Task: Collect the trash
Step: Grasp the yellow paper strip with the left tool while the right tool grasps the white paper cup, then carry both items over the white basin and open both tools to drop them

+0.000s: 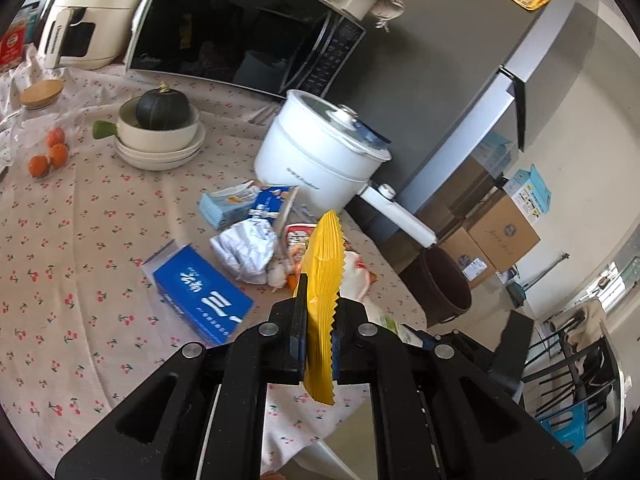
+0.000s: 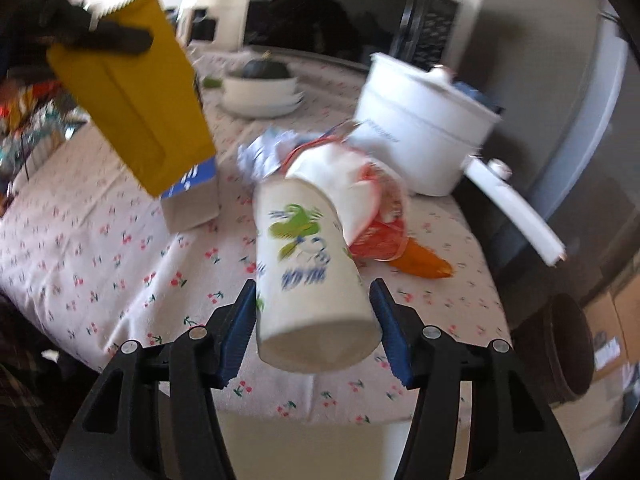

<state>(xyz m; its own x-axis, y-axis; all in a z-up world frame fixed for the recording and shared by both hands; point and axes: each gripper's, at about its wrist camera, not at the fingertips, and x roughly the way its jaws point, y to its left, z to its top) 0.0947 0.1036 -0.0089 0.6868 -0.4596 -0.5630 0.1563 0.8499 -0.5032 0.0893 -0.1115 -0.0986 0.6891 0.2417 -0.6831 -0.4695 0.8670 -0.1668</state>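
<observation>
My left gripper is shut on a flat yellow wrapper with a zigzag edge, held up above the table. The right wrist view shows the same yellow wrapper at upper left. My right gripper is shut on a white paper cup with green and blue print, its blue pads against the cup's two sides. The cup lies tilted, its base toward the camera. Behind it a trash pile rests on the cloth: a red-and-white wrapper, an orange wrapper, crumpled white paper, a blue box and a light-blue carton.
A brown bin stands on the floor past the table's right edge. A white pot with a long handle sits behind the pile. Stacked bowls holding a dark squash, small oranges, a microwave and cardboard boxes are also around.
</observation>
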